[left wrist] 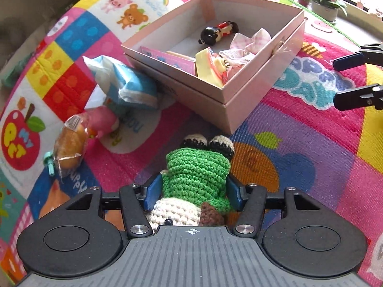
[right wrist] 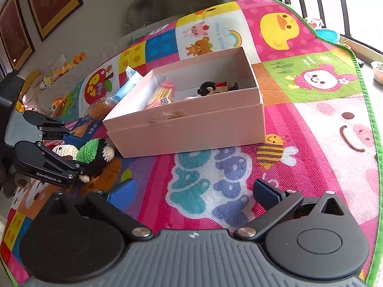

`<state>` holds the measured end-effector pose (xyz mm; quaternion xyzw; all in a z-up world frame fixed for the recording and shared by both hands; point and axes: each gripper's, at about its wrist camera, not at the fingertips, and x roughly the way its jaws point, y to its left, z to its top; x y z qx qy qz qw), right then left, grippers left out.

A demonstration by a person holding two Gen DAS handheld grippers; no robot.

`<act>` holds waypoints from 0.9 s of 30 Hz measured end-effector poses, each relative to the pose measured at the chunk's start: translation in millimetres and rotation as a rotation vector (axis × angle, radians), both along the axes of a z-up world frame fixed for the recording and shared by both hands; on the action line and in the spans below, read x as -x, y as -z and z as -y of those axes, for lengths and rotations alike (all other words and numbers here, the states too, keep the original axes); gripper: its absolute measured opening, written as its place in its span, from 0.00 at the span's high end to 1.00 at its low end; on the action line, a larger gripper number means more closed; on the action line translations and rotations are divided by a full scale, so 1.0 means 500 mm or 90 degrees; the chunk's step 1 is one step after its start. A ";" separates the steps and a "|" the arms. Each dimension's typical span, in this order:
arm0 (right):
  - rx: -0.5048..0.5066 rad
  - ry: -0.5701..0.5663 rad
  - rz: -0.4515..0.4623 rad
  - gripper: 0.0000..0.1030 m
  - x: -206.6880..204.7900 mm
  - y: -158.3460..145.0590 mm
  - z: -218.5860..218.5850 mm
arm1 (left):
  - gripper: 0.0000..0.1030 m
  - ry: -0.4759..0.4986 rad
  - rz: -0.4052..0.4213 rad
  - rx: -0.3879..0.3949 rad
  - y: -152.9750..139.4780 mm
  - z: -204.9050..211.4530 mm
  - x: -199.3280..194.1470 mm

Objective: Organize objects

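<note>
My left gripper (left wrist: 192, 191) is shut on a green crocheted frog toy (left wrist: 197, 172), held low over the play mat in front of the pink box (left wrist: 239, 100). The right wrist view shows the same gripper (right wrist: 79, 153) and frog (right wrist: 93, 153) left of the box (right wrist: 191, 129). The box holds a black-and-red doll (left wrist: 219, 32), a pink bow (left wrist: 251, 41), a yellow packet (left wrist: 210, 64) and a pink card. My right gripper (right wrist: 194, 192) is open and empty above the mat, right of the box (left wrist: 354, 79).
Left of the box lie a blue-white tissue pack (left wrist: 129, 83), a pink toy (left wrist: 103, 119), a wrapped bun (left wrist: 69, 146) and a small teal peg (left wrist: 49, 161). Potted plants (left wrist: 323, 0) stand beyond the mat's far edge. Framed pictures (right wrist: 47, 2) hang on the wall.
</note>
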<state>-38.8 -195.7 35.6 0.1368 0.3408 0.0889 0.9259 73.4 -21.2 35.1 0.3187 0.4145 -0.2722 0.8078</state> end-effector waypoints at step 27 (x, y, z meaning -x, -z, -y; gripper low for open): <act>0.111 -0.169 -0.132 0.01 -0.652 -0.100 -0.582 | 0.54 -0.392 0.130 0.610 -0.047 -0.467 0.167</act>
